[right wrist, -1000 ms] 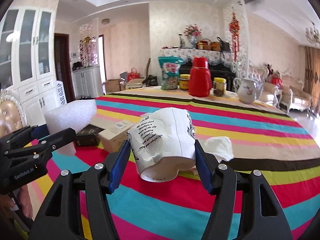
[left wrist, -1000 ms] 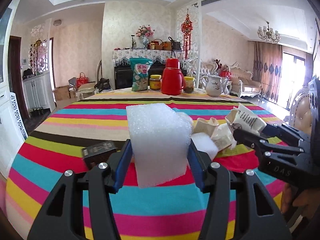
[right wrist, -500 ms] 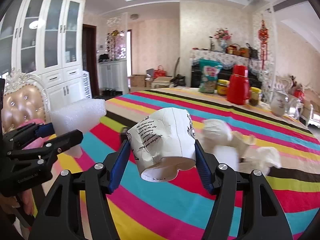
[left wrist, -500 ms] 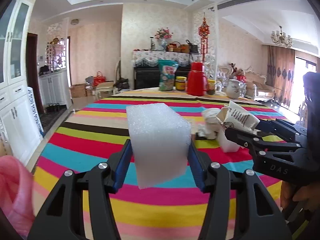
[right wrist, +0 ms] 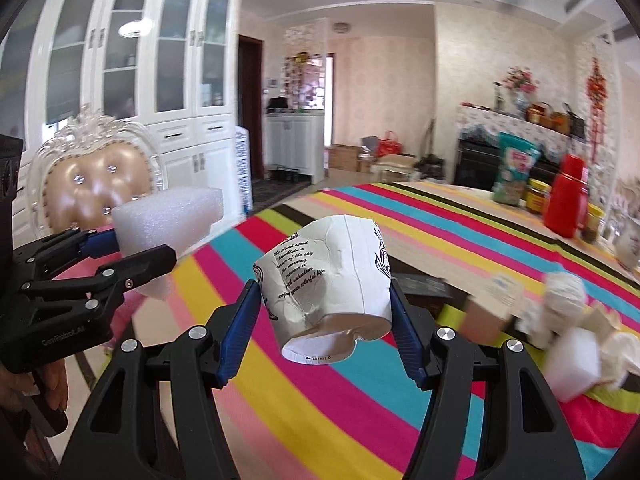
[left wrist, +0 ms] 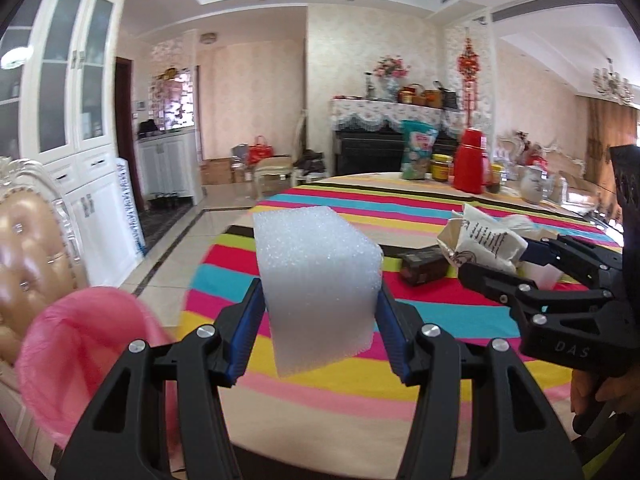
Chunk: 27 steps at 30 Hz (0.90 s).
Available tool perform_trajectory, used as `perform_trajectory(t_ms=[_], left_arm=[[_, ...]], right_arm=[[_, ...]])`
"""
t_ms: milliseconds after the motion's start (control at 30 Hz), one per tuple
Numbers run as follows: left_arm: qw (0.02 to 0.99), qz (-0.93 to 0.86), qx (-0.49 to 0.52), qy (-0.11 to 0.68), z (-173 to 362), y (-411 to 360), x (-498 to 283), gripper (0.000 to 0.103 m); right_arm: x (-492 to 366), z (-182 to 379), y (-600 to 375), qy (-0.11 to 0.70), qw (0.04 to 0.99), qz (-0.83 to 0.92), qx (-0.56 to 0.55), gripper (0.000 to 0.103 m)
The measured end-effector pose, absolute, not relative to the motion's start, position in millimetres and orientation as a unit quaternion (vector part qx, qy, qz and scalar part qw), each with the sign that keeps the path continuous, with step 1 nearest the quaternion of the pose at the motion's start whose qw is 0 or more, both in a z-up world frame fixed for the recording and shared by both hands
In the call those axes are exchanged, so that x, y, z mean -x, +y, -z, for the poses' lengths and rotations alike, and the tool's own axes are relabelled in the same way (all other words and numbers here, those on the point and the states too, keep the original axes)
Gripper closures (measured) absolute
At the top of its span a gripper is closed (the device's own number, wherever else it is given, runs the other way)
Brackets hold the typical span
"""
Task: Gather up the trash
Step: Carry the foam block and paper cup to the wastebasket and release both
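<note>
My left gripper (left wrist: 318, 320) is shut on a white foam block (left wrist: 316, 280) and holds it in the air over the table's left edge. A pink trash bag (left wrist: 80, 352) hangs open at the lower left of the left wrist view, by a chair. My right gripper (right wrist: 326, 320) is shut on a crumpled white paper cup (right wrist: 324, 276) with printed text, held above the striped tablecloth (right wrist: 420, 248). The foam block also shows in the right wrist view (right wrist: 168, 220), and the cup in the left wrist view (left wrist: 484, 244).
More trash lies on the table: a dark box (left wrist: 424, 268), crumpled paper (right wrist: 564, 296) and a white block (right wrist: 572, 364). A red thermos (left wrist: 470, 168), jars, a snack bag (left wrist: 418, 150) and a teapot stand at the far edge. An upholstered chair (right wrist: 96, 184) stands at the left.
Both grippers have swung left with their loads, away from the table's middle toward its left edge. The pink bag and the chair have come further into view.
</note>
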<state>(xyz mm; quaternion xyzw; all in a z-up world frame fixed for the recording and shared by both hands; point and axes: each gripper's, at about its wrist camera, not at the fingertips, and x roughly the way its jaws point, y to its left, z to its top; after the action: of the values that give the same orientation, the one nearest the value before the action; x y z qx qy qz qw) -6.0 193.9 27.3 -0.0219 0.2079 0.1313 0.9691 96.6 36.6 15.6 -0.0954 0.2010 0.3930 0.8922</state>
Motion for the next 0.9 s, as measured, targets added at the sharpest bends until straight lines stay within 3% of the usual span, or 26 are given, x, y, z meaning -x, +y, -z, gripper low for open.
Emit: perform_trajectory(t_ms=[567,900], left_arm=[[0.936,-0.271,0.058,0.216,-12.7,340.6,81.8,0.05],[0.922,-0.302,0.075,0.23,3.9,386.8,96.4,0.05]], right_arm=[[-56.2,-7.6,175.5,0.198,0.832,-0.506,0.114,0.043],[-50.2,1.7,229.4,0.209,0.808,-0.539,0.116,0.043]])
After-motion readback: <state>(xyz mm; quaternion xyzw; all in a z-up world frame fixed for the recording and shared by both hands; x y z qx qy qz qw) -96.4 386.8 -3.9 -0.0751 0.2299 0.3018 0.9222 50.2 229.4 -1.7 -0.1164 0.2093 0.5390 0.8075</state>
